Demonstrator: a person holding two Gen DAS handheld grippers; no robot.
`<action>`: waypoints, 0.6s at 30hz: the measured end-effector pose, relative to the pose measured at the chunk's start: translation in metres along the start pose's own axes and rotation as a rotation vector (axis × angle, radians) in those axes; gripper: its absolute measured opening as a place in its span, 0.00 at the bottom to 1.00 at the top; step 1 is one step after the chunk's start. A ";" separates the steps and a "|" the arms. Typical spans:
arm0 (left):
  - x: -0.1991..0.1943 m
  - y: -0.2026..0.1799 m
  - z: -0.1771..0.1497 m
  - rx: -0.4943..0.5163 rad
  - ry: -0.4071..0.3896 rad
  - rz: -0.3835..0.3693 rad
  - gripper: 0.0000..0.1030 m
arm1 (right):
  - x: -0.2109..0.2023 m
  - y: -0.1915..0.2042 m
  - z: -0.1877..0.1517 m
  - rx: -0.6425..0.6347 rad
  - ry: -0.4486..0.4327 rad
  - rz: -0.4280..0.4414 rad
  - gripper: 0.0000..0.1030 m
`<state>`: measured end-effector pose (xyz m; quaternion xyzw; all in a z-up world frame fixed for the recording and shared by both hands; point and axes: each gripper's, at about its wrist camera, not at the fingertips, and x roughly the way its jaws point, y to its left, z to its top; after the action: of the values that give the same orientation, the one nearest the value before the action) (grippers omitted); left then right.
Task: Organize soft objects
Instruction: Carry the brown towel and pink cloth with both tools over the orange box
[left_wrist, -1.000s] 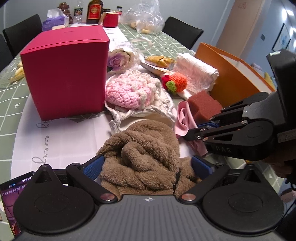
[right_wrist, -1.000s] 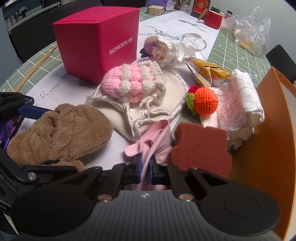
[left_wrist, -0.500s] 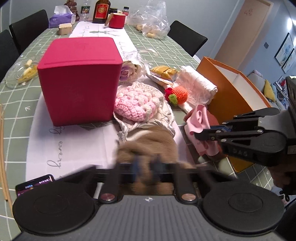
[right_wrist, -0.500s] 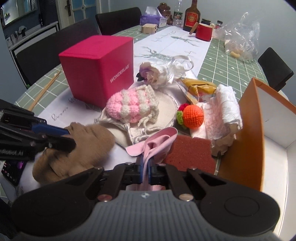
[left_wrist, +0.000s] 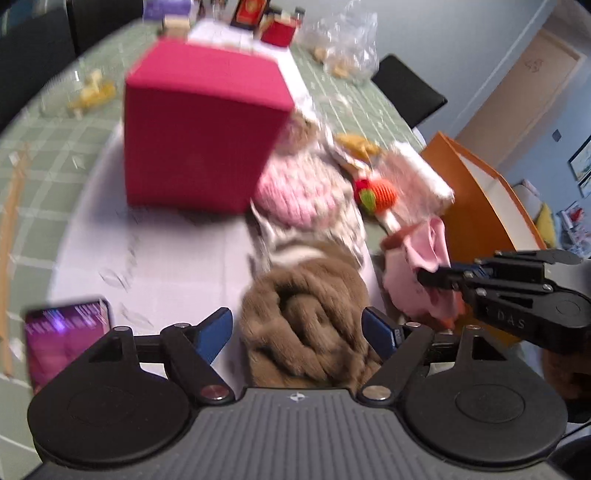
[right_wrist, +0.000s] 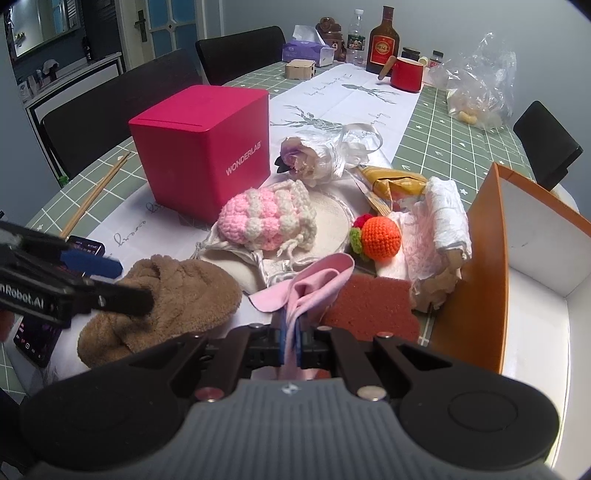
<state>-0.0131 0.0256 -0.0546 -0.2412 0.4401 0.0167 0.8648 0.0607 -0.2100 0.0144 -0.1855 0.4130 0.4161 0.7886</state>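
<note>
Our left gripper (left_wrist: 297, 334) has just been opening, its fingers (left_wrist: 214, 332) now wide around the brown towel (left_wrist: 310, 317) on the bench (right_wrist: 443, 144). Our right gripper (right_wrist: 291, 338) pinches the pink cloth (right_wrist: 314, 284) beside the orange box (right_wrist: 476, 273).

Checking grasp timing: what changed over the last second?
Left gripper clamped the brown towel, then its jaws have just been opening again, with the towel between them but unpinched. Right gripper, shut on the pink cloth, lifted it higher. Red box and crochet pieces unchanged.
</note>
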 end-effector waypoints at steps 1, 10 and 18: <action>0.004 0.001 -0.002 -0.021 0.015 -0.008 0.90 | 0.001 0.000 0.001 -0.001 0.000 0.001 0.02; 0.030 -0.008 -0.001 -0.051 0.038 0.020 0.94 | 0.014 0.010 -0.001 -0.037 0.042 0.015 0.03; 0.041 -0.023 0.005 -0.058 0.091 0.058 0.83 | 0.017 0.009 -0.005 -0.034 0.062 0.014 0.02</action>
<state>0.0211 -0.0002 -0.0747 -0.2538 0.4852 0.0436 0.8357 0.0569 -0.1991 -0.0018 -0.2090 0.4313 0.4226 0.7693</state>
